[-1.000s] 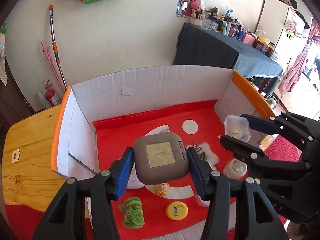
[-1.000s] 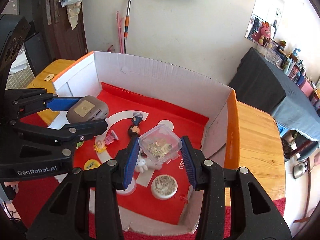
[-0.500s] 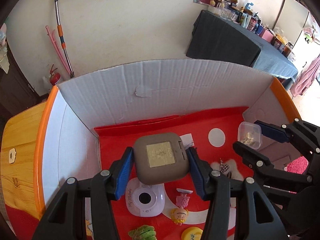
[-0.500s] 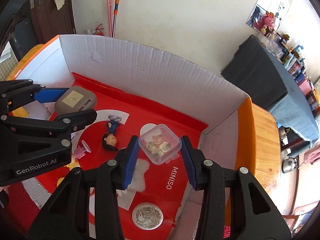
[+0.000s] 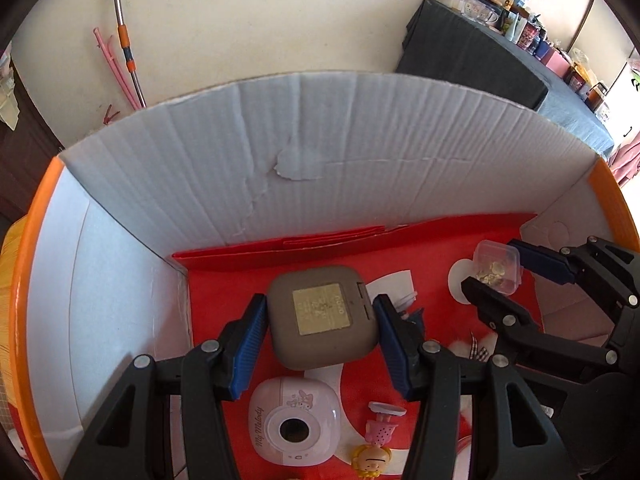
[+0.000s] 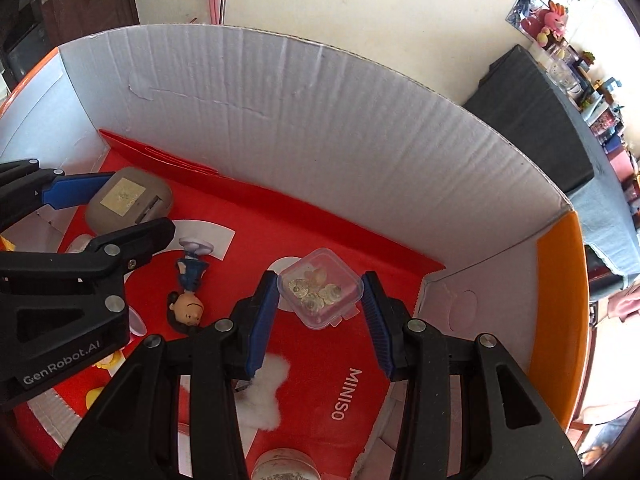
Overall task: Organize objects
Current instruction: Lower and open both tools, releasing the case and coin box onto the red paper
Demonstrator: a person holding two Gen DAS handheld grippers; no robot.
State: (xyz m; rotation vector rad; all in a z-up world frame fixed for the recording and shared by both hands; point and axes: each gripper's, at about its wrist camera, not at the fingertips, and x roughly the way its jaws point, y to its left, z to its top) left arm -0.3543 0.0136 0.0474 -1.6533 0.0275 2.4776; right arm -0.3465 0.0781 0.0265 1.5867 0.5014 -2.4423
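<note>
Both grippers are now sitting lower and deeper inside the cardboard box (image 5: 304, 152) than a second ago, its white back wall filling more of each view. Over the box's red floor, the left gripper (image 5: 320, 330) is clamping the grey square case (image 5: 322, 316) between its blue pads, partly closed. Further right, the right gripper (image 6: 320, 304) is squeezing the small clear box of coins (image 6: 320, 288), its jaws narrower.
</note>
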